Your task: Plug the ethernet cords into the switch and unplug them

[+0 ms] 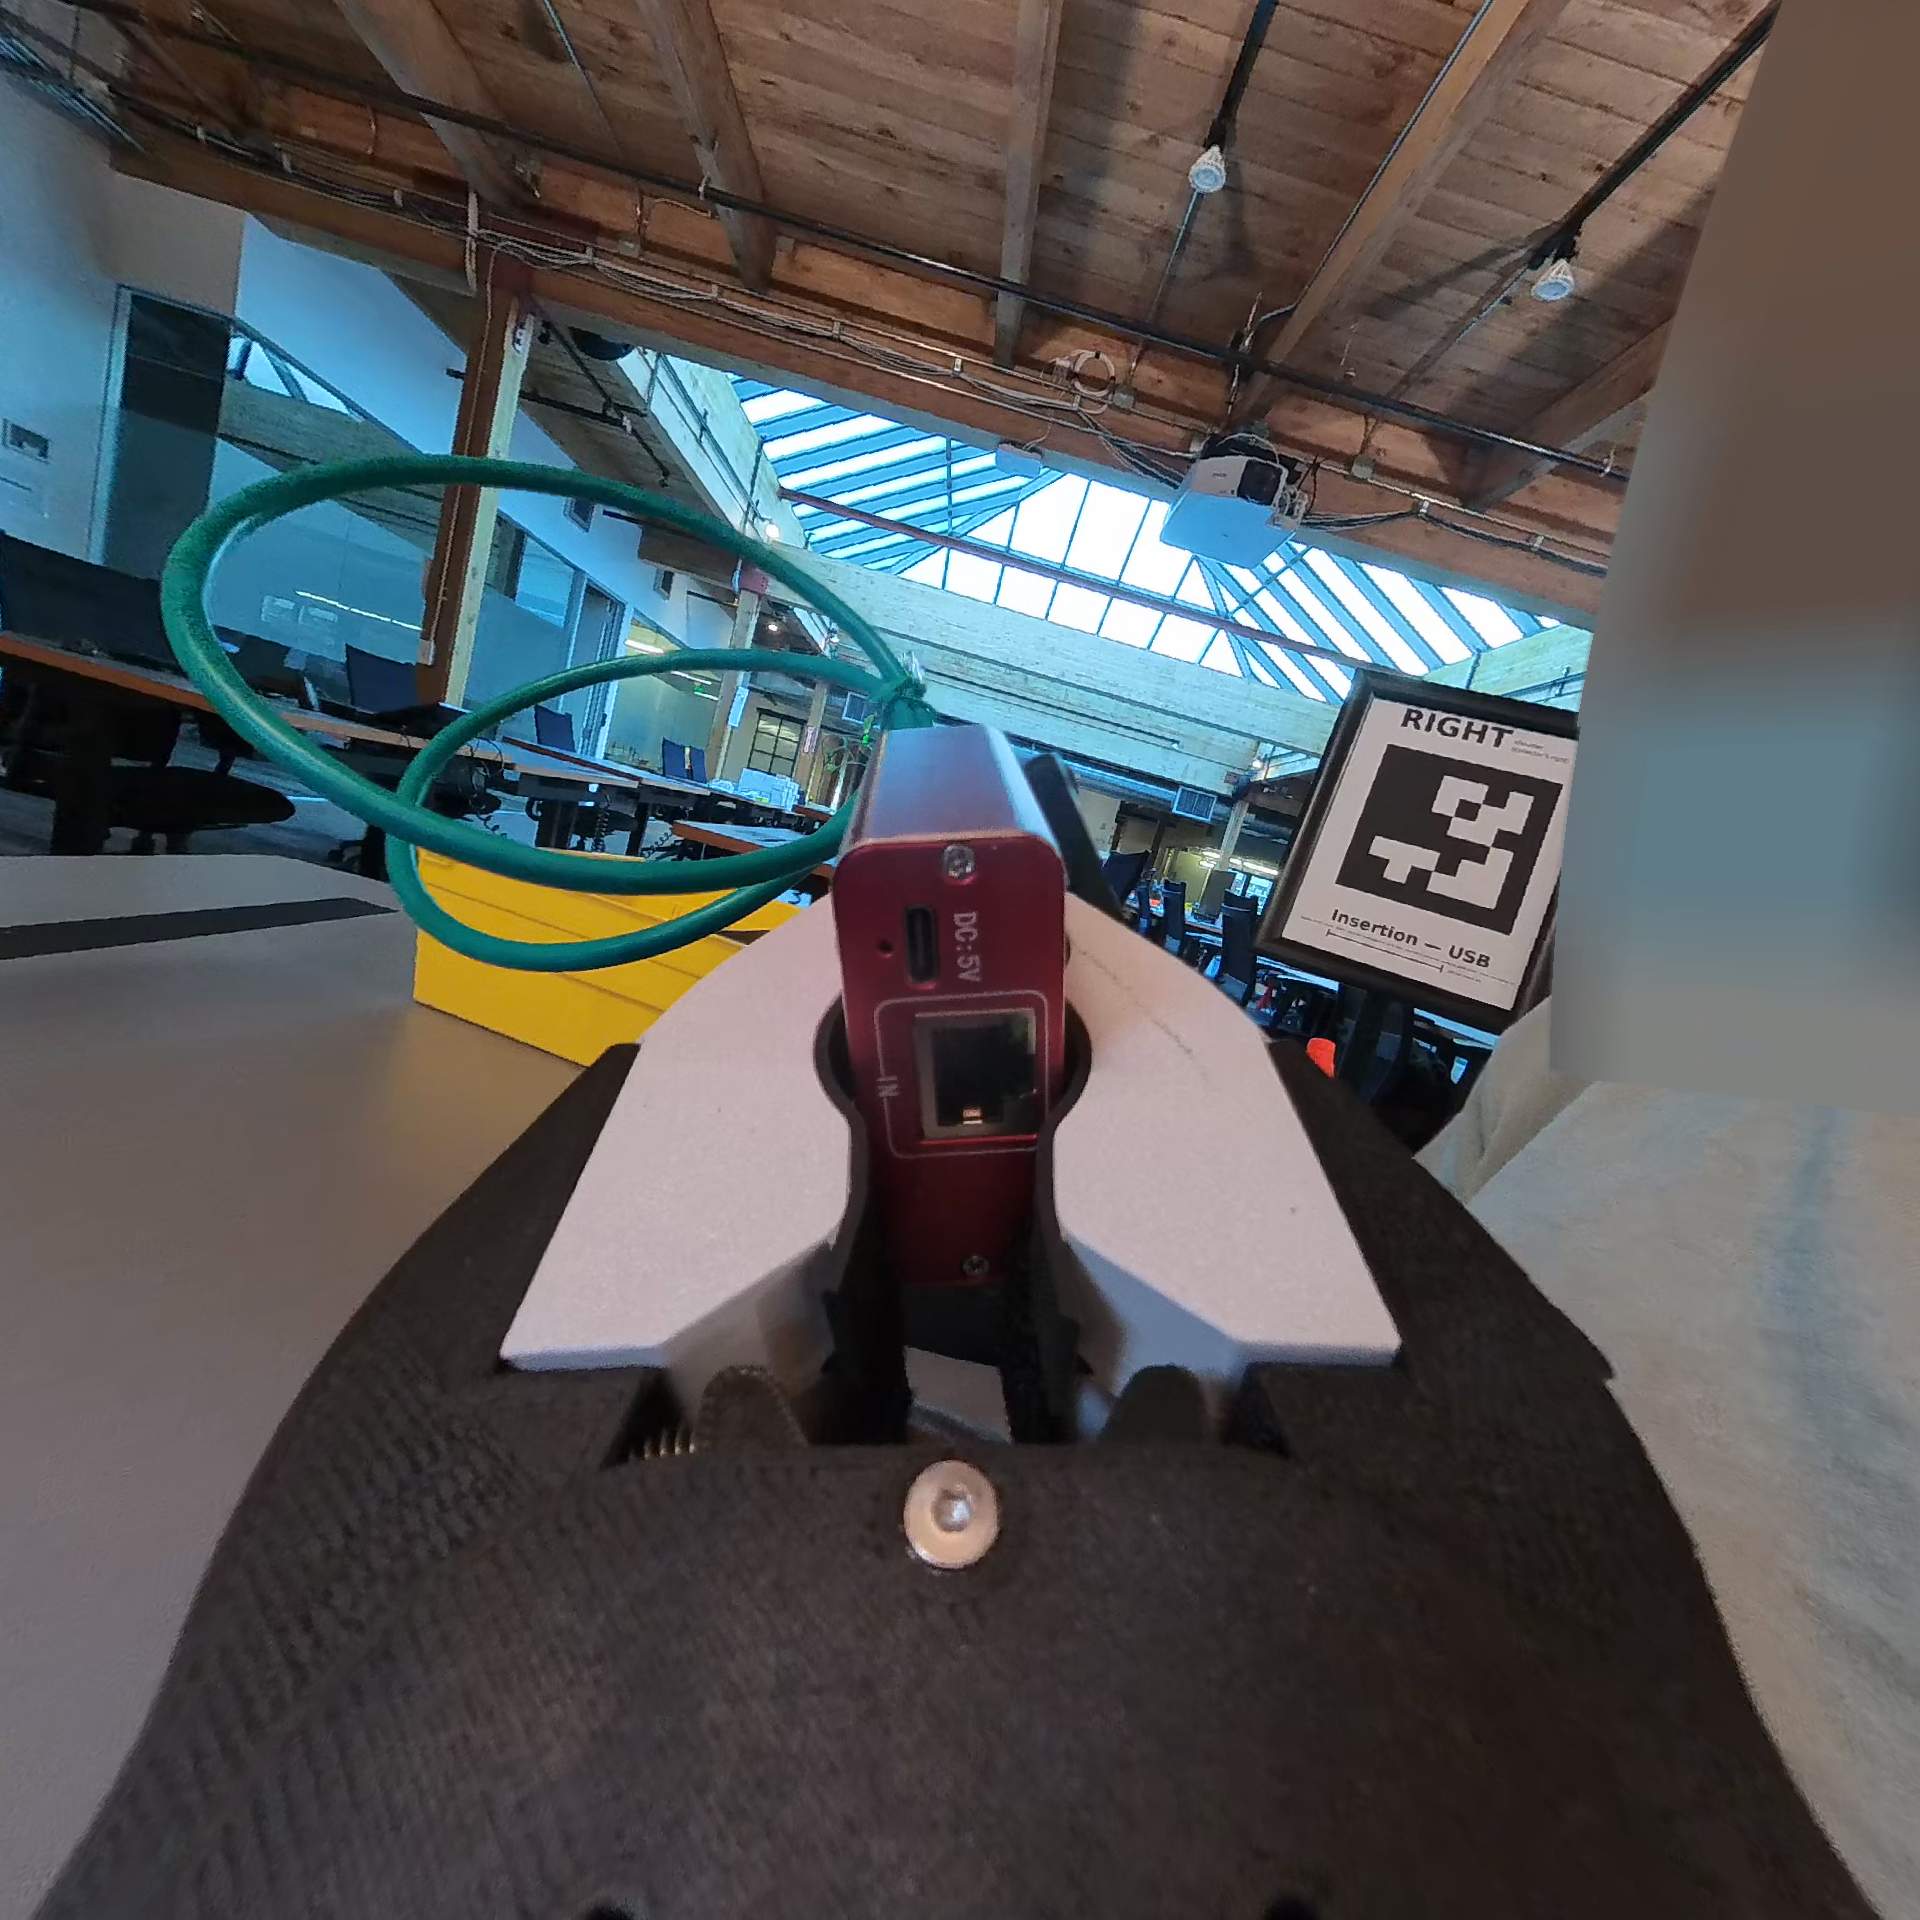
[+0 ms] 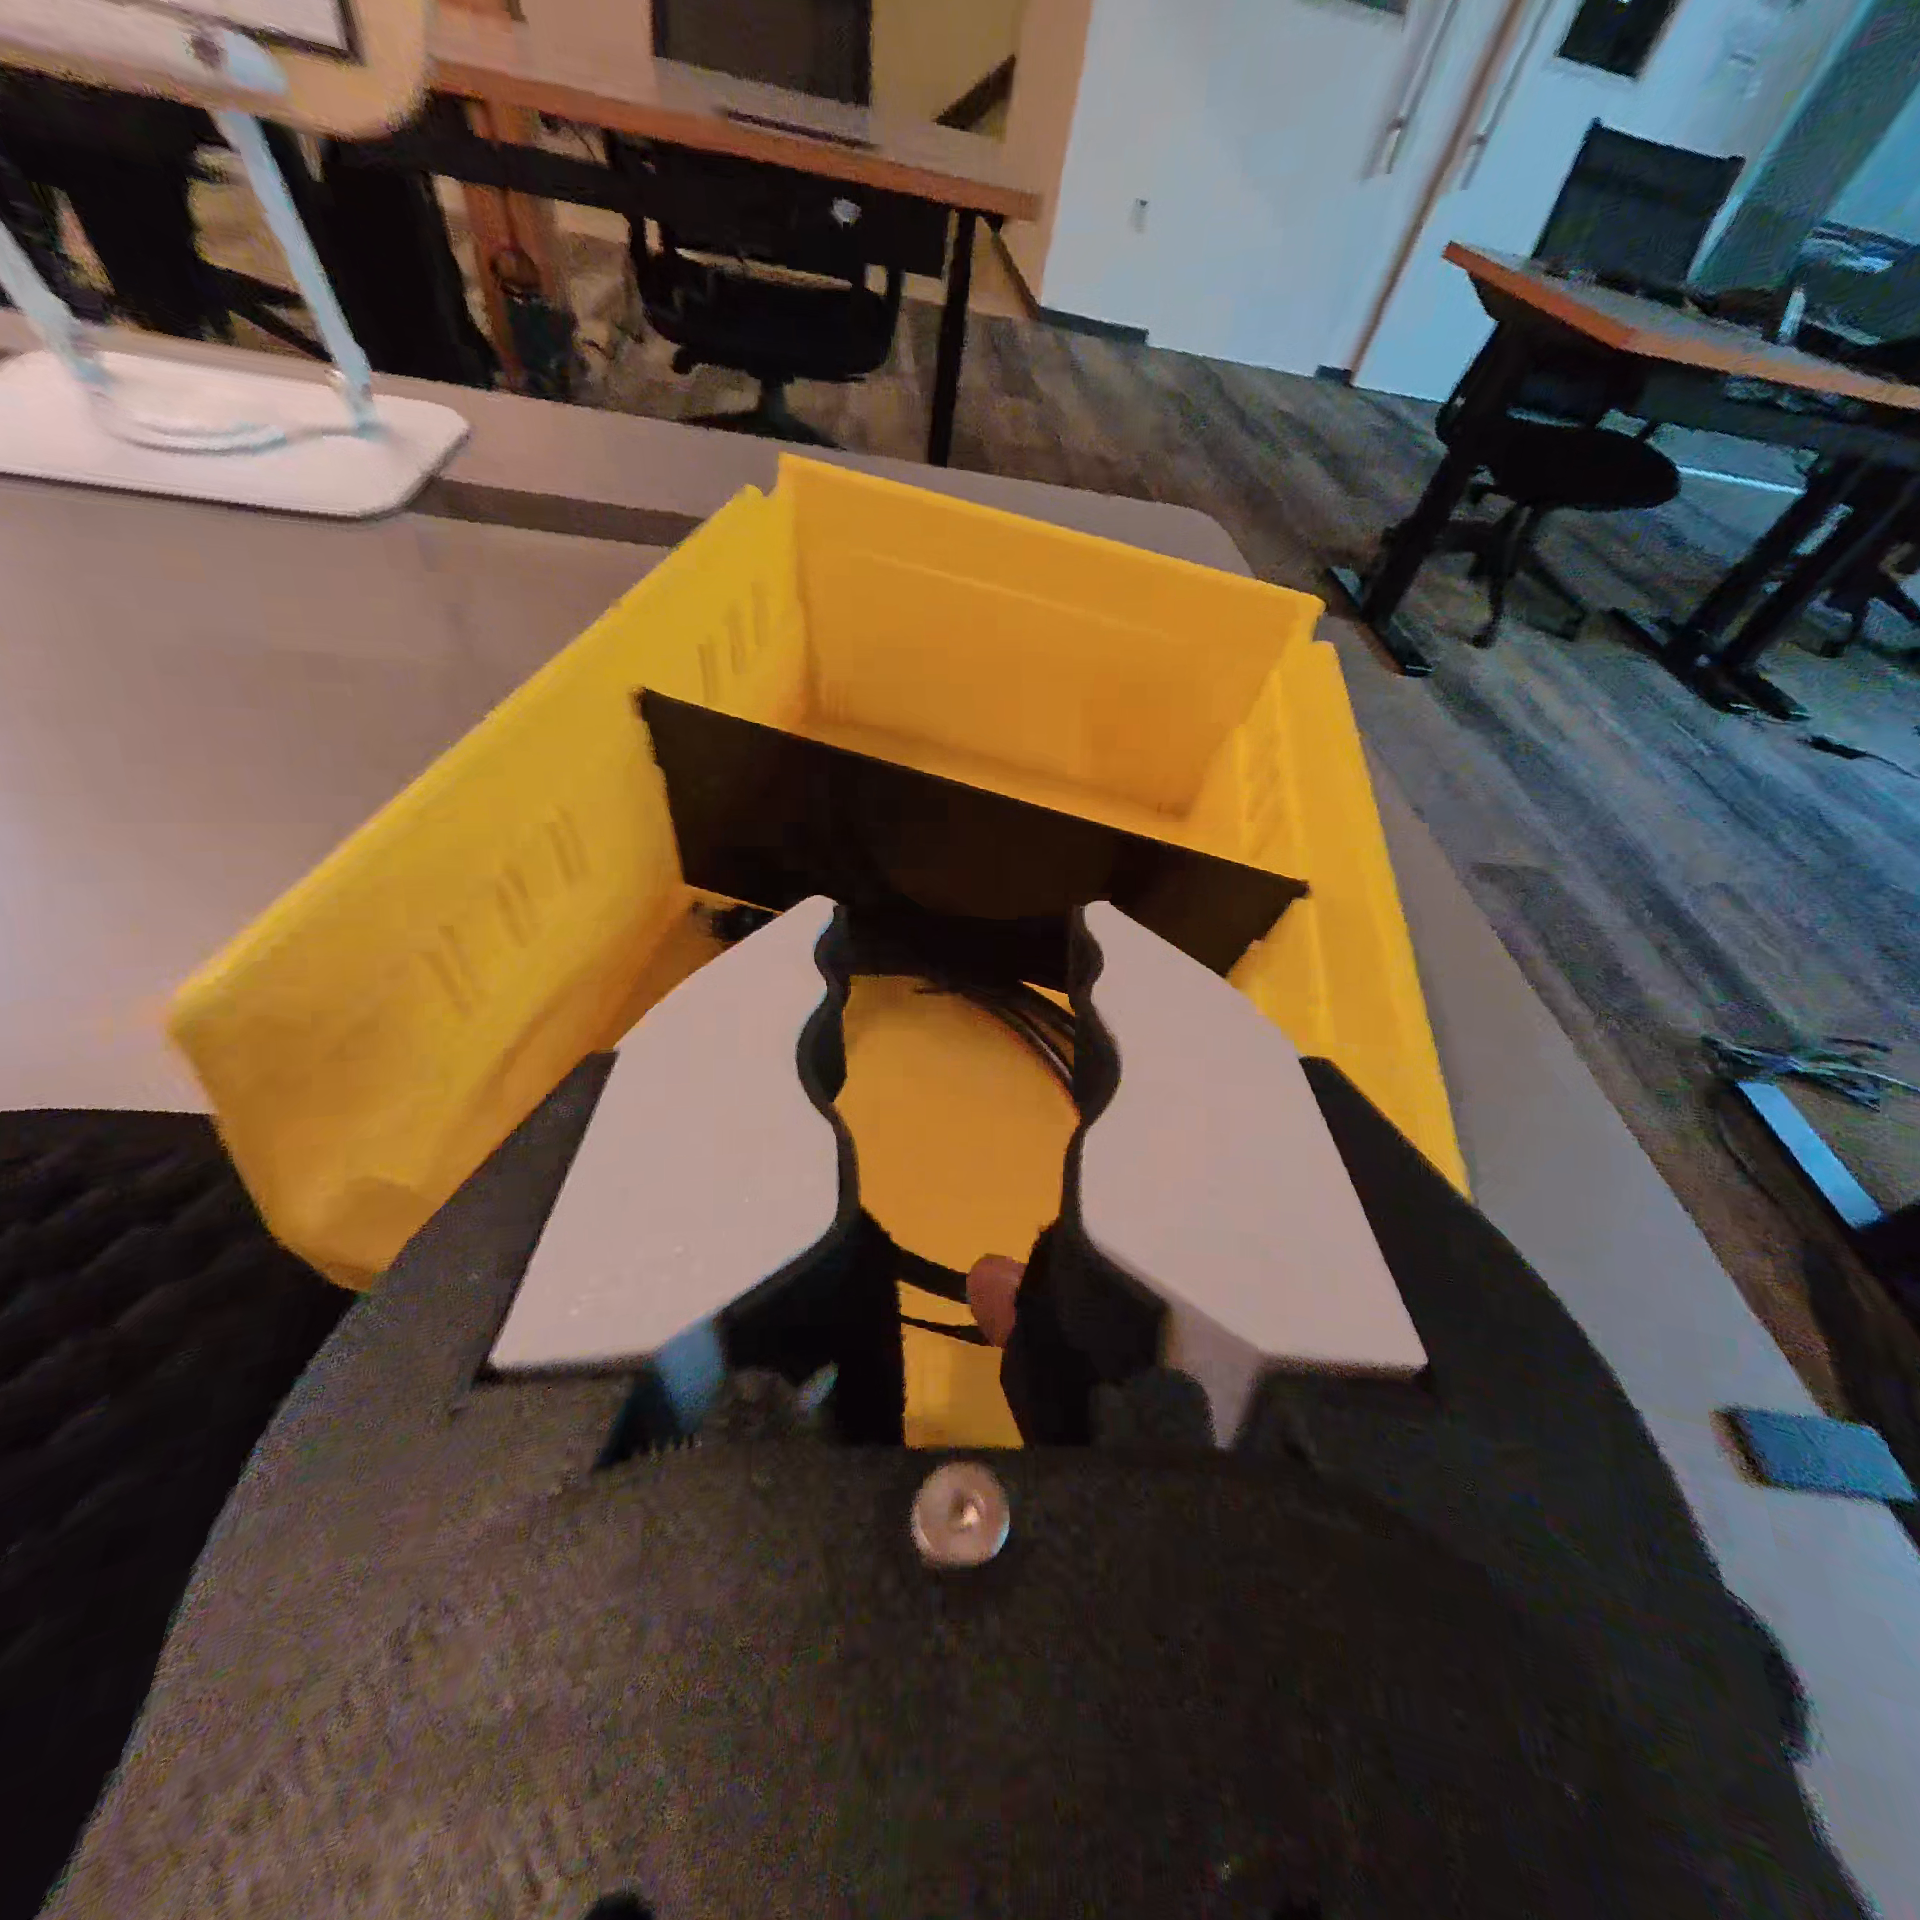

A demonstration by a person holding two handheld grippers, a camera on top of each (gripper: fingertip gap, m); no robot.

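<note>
The left gripper (image 1: 951, 1039) has its jaws closed on the red switch (image 1: 951, 1039), which stands on end between them with one narrow face turned to the camera. That face shows an empty network port and a small slot above it. The far end of the switch is hidden, so I cannot tell exactly how the green ethernet cord (image 1: 312, 748) joins it; the cord rises from behind its top and makes two loops in the air to the left. A blurred patch covers the right edge of this view, and below it lies some pale cloth, hard to identify.

The right gripper (image 2: 956, 935) hovers over the yellow bin (image 2: 499, 883) with its jaws apart and nothing between them. The picture is smeared. Inside the bin a black divider (image 2: 935, 821) crosses it, and dark cables lie under the jaws, mostly hidden. A small brown thing near the base of the right jaw is too unclear to name.

The bin stands on a grey bench (image 2: 260, 675), near its right edge. A white stand (image 2: 229, 436) sits at the far left of it. A marker card (image 1: 1423, 842) shows to the right of the switch in the left wrist view. The room is an open office with desks, dark chairs, a wooden beam ceiling, a skylight and a projector (image 1: 1231, 509).
</note>
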